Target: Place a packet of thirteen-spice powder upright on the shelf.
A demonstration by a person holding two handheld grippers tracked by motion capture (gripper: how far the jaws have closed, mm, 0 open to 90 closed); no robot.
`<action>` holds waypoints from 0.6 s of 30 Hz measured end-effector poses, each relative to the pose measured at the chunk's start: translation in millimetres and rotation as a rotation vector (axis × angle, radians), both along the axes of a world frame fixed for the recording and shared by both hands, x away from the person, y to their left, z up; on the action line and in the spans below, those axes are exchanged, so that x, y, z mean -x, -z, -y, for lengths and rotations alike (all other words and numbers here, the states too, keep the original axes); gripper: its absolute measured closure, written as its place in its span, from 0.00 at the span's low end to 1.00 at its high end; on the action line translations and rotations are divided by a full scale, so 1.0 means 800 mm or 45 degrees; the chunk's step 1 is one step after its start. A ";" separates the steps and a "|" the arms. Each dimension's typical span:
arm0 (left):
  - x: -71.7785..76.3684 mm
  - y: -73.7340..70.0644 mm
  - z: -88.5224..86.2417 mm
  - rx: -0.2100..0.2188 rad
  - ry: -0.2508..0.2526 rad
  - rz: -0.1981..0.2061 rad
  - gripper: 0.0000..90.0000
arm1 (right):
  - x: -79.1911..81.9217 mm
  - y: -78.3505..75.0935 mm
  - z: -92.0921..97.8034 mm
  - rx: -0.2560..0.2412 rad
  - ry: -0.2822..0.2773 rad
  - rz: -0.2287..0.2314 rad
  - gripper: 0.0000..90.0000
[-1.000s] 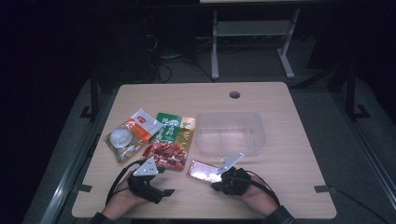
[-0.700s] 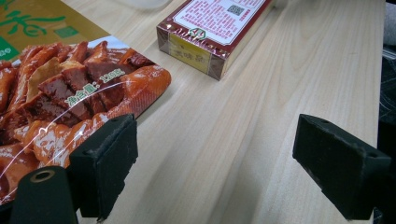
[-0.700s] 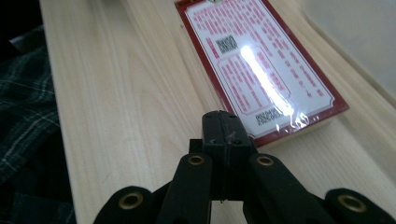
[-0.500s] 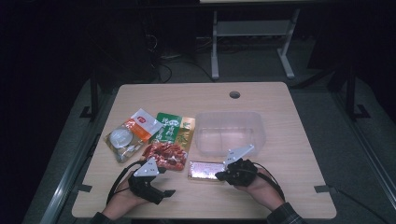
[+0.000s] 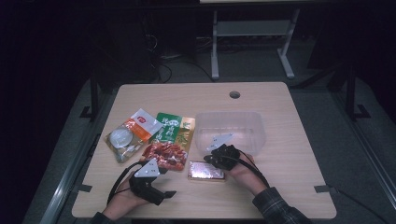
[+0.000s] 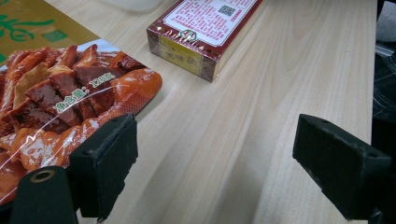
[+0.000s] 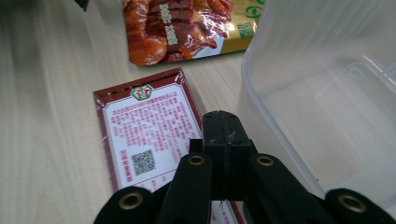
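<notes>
1. The right gripper (image 5: 211, 157) hovers above the far end of the flat red box (image 5: 206, 171), its fingers (image 7: 223, 140) pressed together with nothing between them; it looks poised over the box rather than gripping it.
2. The red box lies label-up on the tabletop (image 5: 289, 154), just beside the near wall of the clear plastic container (image 5: 254, 128), probably so it can go in with a short lift.
3. The left gripper (image 5: 164, 192) rests low near the front edge, fingers (image 6: 109, 161) spread wide and empty, beside the meat snack pouch (image 5: 164, 156).
4. The green packet (image 5: 172, 126) and orange sachet (image 5: 128, 137) lie to the left, well apart from the container.
5. Bare wood right of the box and an empty container leave room; the container's near rim is the edge to clear.
</notes>
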State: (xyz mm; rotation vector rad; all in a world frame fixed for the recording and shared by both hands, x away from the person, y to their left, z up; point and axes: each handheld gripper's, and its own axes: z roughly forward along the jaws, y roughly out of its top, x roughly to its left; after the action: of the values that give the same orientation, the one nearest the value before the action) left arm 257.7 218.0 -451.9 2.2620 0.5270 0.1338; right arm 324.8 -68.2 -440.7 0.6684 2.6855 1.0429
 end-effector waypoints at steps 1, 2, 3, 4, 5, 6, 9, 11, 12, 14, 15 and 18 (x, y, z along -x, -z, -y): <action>0.000 0.000 0.000 -0.001 0.002 -0.001 0.15 | -0.001 0.001 -0.001 0.010 -0.005 0.008 1.00; 0.000 0.000 0.000 -0.001 0.002 -0.001 0.15 | -0.001 0.003 -0.003 0.001 0.010 0.004 1.00; 0.000 0.000 0.001 -0.002 0.004 0.000 0.15 | -0.001 0.003 -0.003 0.001 0.010 0.004 1.00; 0.000 0.000 0.001 0.000 0.006 0.000 0.15 | -0.004 0.005 -0.004 0.005 0.012 0.015 1.00; 0.000 0.000 0.001 0.001 0.006 -0.001 0.15 | -0.005 0.006 -0.004 0.017 -0.001 0.027 1.00; 0.000 0.000 0.001 0.000 0.006 -0.002 0.15 | -0.006 0.006 -0.004 0.015 0.000 0.026 1.00; 0.000 0.000 0.001 0.001 0.006 -0.003 0.15 | -0.006 0.007 -0.003 0.007 0.000 0.020 1.00; 0.000 0.000 0.001 0.001 0.007 -0.003 0.15 | -0.006 0.007 -0.002 -0.002 -0.004 0.008 1.00; 0.001 0.000 0.001 0.004 0.007 -0.007 0.15 | -0.005 0.007 -0.002 -0.002 -0.012 0.002 1.00; 0.001 0.000 0.001 0.001 0.010 -0.006 0.15 | -0.005 0.007 -0.002 -0.004 -0.025 0.002 1.00; 0.001 0.000 0.001 0.002 0.010 -0.008 0.15 | -0.003 0.007 -0.004 -0.009 -0.031 -0.011 1.00; 0.001 0.000 0.001 0.005 0.010 -0.006 0.15 | -0.001 0.007 -0.006 -0.006 -0.040 -0.025 1.00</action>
State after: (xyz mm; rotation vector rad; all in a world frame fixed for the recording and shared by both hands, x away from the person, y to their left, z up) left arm 257.1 217.0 -452.1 2.2611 0.5209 0.1234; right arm 325.4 -63.8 -446.3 0.6426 2.7194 1.0559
